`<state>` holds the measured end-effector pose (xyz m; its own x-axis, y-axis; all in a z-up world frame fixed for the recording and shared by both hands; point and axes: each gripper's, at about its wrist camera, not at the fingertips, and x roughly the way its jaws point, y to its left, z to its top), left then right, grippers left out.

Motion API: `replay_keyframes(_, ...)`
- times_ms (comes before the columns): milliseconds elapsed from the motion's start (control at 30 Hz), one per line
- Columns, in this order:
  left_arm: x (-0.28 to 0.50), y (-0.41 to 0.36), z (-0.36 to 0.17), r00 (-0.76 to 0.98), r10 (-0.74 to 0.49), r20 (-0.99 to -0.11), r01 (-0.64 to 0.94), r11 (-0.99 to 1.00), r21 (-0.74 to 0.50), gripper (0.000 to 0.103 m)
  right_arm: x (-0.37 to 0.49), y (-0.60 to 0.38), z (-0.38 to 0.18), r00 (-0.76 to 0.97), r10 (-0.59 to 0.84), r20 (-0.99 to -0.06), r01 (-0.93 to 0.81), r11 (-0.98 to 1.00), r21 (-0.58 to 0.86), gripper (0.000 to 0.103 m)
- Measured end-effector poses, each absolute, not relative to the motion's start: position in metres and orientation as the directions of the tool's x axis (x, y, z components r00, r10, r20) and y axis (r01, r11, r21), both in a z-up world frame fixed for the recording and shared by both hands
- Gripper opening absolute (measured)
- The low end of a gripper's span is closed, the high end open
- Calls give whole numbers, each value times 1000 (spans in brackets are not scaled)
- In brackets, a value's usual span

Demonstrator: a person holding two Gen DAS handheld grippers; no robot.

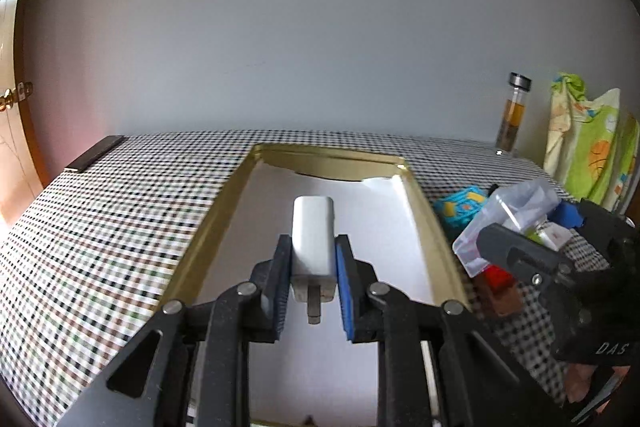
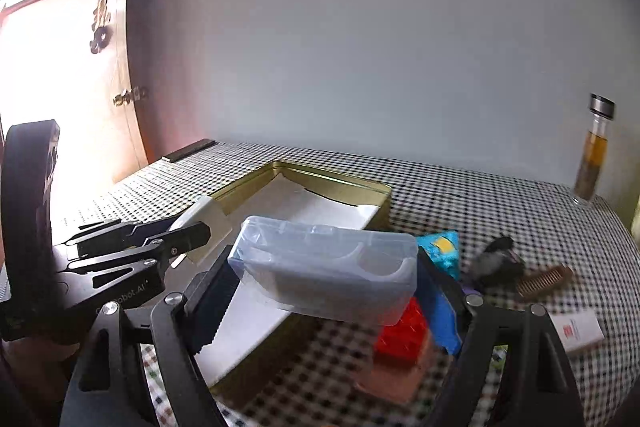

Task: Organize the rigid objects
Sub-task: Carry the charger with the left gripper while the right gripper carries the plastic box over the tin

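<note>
My left gripper [image 1: 313, 247] is shut on a white charger plug [image 1: 313, 227], prongs toward the camera, held above the open gold tin [image 1: 224, 195] lined with white paper. In the right wrist view the same charger [image 2: 208, 223] and left gripper [image 2: 188, 231] hang over the tin's [image 2: 360, 187] left edge. My right gripper [image 2: 324, 287] is shut on a clear plastic box [image 2: 328, 267], held crosswise above the tin's right side. In the left wrist view that box [image 1: 508, 223] and the right gripper [image 1: 532, 231] sit just right of the tin.
On the checked tablecloth right of the tin lie a red block [image 2: 404, 331], a blue-yellow toy [image 2: 440, 251], a black object [image 2: 496, 261], a brown comb [image 2: 544, 281] and a small white box [image 2: 576, 331]. A glass bottle [image 2: 596, 151] stands at the back right.
</note>
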<state>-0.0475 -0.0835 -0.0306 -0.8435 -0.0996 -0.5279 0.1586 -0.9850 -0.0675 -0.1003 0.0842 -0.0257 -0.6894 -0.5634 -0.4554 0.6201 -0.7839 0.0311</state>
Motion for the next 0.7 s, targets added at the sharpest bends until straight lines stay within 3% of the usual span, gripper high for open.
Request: replay_keyframes(700,-80,-120,-48,-775,-138,-616,201,-979,-33,20,-143,14,-46,-603,-558,-570,678,-735,2,85)
